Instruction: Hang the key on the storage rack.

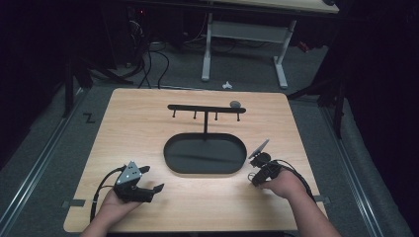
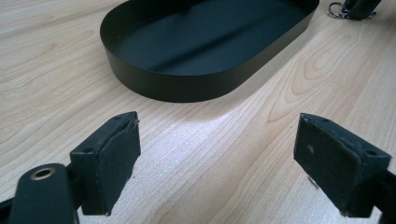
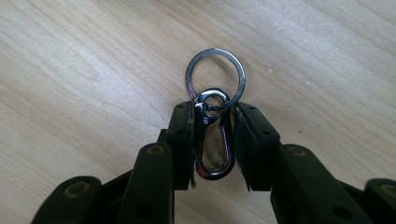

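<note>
Here we hold the right gripper [image 3: 213, 140] clamped on a key clip [image 3: 212, 140] right of the tray [image 1: 205, 170]; the left gripper [image 2: 219, 163] sits apart, near the tray's left.

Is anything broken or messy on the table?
No, nothing stands out. The black tray sits flat and empty, and the hook rack behind it stands upright. The right gripper pinches a shiny keyring clip. The left gripper is open over bare table.
</note>
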Tool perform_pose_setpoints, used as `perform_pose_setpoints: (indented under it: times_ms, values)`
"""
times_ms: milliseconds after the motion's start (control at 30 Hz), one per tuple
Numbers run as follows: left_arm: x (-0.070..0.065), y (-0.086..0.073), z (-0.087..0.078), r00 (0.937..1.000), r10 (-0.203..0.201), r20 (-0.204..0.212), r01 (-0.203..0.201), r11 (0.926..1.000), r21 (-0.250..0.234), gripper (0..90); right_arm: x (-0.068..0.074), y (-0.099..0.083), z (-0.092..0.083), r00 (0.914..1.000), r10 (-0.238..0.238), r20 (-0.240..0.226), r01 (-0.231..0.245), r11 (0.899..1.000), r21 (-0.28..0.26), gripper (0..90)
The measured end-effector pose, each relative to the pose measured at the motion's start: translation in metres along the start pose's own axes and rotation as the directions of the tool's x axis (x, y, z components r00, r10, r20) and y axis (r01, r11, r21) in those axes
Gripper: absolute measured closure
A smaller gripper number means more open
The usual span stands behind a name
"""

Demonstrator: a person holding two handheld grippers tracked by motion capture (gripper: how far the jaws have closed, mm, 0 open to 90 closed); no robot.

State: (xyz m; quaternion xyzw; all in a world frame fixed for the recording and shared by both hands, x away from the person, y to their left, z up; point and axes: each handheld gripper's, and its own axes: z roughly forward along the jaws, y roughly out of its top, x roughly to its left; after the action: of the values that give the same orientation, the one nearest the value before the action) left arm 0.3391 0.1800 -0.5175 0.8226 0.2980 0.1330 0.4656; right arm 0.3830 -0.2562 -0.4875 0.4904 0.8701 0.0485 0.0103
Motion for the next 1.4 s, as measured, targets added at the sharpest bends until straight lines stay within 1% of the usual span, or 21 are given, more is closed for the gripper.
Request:
perform_pose_setpoints:
  times_ms: [33,67,100,167,200,267,300,333,400,467,500,800,1000,1100,1167,1200,1233,1267,1300,1367,1400]
  values:
    - [0.000,0.000,0.000,1.0000,0.000,0.000,0.000,1.0000,0.000,15.2,0.000,0.000,0.000,1.0000,0.000,0.000,0.000,1.000,0.000,67.6]
    - [0.000,0.000,0.000,1.0000,0.004,0.003,-0.004,1.0000,0.004,15.2,-0.001,0.000,0.000,0.9999,0.010,-0.011,-0.010,1.000,-0.005,63.2]
    - [0.000,0.000,0.000,1.0000,0.004,0.003,-0.004,1.0000,0.004,15.2,-0.001,0.000,0.000,0.9999,0.010,-0.011,-0.010,1.000,-0.005,63.2]
    - [-0.001,0.000,0.000,1.0000,0.006,0.003,-0.006,1.0000,0.005,15.2,0.001,0.002,0.000,0.9999,0.007,-0.010,-0.007,1.000,0.002,58.7]
    - [-0.001,0.000,0.000,1.0000,0.006,0.003,-0.006,1.0000,0.006,15.2,0.001,0.002,0.000,0.9999,0.007,-0.010,-0.007,1.000,0.002,58.7]
    - [-0.001,0.000,0.000,1.0000,0.005,0.003,-0.005,1.0000,0.005,15.2,0.003,0.004,0.001,0.9999,-0.011,0.005,0.011,1.000,0.011,59.6]
    - [-0.001,0.000,0.000,1.0000,0.005,0.004,-0.005,1.0000,0.005,15.2,0.005,0.005,0.001,0.9994,-0.023,0.025,0.023,0.999,0.023,60.8]
    - [-0.001,0.000,0.000,1.0000,0.005,0.004,-0.005,1.0000,0.005,15.2,0.007,0.005,0.001,0.9988,-0.029,0.040,0.027,0.999,0.026,61.7]
    - [-0.002,0.001,0.001,1.0000,0.007,0.005,-0.007,1.0000,0.007,15.2,0.008,0.006,0.001,0.9987,-0.025,0.045,0.024,0.999,0.036,62.7]
    - [-0.002,0.000,0.001,0.9999,0.009,0.006,-0.009,0.9999,0.008,15.2,0.008,0.006,0.001,0.9989,-0.018,0.044,0.017,0.999,0.031,65.0]
    - [-0.002,0.000,0.001,0.9999,0.009,0.008,-0.009,0.9999,0.008,15.2,0.010,0.005,0.001,0.9989,-0.020,0.043,0.019,0.999,0.028,69.5]
    - [-0.002,0.000,0.001,0.9999,0.009,0.007,-0.009,0.9999,0.013,15.3,0.012,0.007,0.001,0.9988,-0.017,0.046,0.015,0.999,0.040,71.6]
    - [-0.001,0.000,0.002,0.9999,0.010,0.007,-0.010,0.9998,0.016,15.3,0.012,0.005,0.001,0.9986,-0.024,0.047,0.023,0.999,0.029,71.7]
    - [-0.001,0.000,0.002,0.9999,0.010,0.007,-0.010,0.9998,0.017,15.3,0.012,0.003,-0.004,0.9984,-0.028,0.048,0.027,0.999,0.025,71.8]
    - [-0.001,0.000,0.002,0.9999,0.011,0.009,-0.011,0.9998,0.018,15.3,0.013,0.004,-0.011,0.9980,-0.027,0.057,0.026,0.999,0.019,71.8]
    - [-0.001,0.000,0.002,0.9999,0.010,0.010,-0.010,0.9998,0.017,15.3,0.014,0.004,-0.018,0.9973,-0.026,0.068,0.025,1.000,0.011,71.8]
    - [-0.001,0.000,0.002,0.9999,0.010,0.011,-0.010,0.9998,0.017,15.3,0.014,0.005,-0.022,0.9966,-0.037,0.073,0.037,0.999,0.005,71.9]
    - [-0.001,0.000,0.002,0.9999,0.010,0.011,-0.010,0.9998,0.017,15.3,0.014,0.005,-0.022,0.9966,-0.037,0.073,0.037,0.999,0.005,71.9]
    - [-0.001,0.000,0.002,0.9999,0.009,0.011,-0.009,0.9998,0.016,15.3,0.017,0.006,-0.029,0.9964,-0.030,0.080,0.030,1.000,-0.001,71.9]
    - [-0.001,0.000,0.002,0.9999,0.008,0.012,-0.008,0.9999,0.015,15.3,0.020,0.007,-0.035,0.9963,-0.028,0.081,0.029,1.000,-0.010,71.9]
    - [-0.001,0.000,0.002,0.9999,0.008,0.012,-0.008,0.9999,0.015,15.3,0.020,0.007,-0.039,0.9959,-0.040,0.081,0.041,0.999,-0.019,71.9]
